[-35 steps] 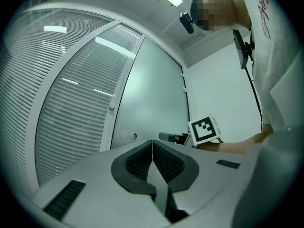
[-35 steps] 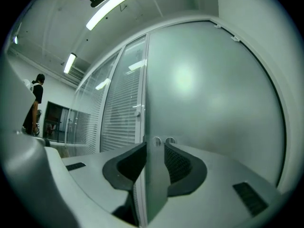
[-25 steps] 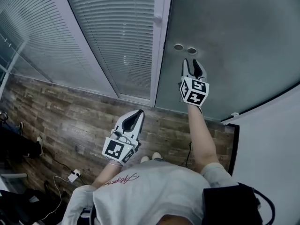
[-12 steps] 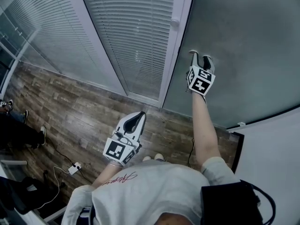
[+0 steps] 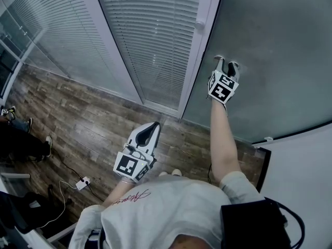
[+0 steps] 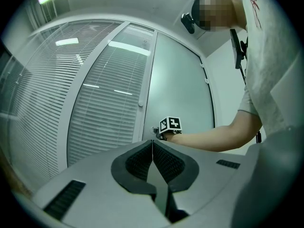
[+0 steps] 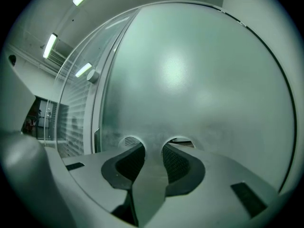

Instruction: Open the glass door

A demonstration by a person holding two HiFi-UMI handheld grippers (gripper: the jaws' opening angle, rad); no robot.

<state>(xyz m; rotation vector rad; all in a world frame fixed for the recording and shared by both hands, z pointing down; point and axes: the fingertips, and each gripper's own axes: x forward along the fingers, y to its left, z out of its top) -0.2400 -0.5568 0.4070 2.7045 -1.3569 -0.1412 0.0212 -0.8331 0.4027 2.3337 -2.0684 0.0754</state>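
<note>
The frosted glass door (image 5: 270, 35) fills the upper right of the head view. Two round holes (image 7: 130, 141) (image 7: 180, 141) are cut in it side by side. My right gripper (image 5: 226, 62) is held out level against the door. In the right gripper view, my right gripper (image 7: 153, 148) has a fingertip at each hole and the strip of glass between its jaws, which are closing. My left gripper (image 5: 154, 124) hangs back near my body, shut and empty, its pads meeting in the left gripper view (image 6: 152, 144).
A white frame post with a small round knob (image 5: 199, 23) borders the door's left edge. Left of it run glass panels with blinds (image 5: 150, 30). Below lies a wood floor (image 5: 78, 123) with a white adapter and cable (image 5: 82, 183). A white wall (image 5: 306, 170) stands at right.
My right gripper has moved up to the two holes, which now lie hidden behind its fingertips in the head view. The left gripper has stayed about where it was.
</note>
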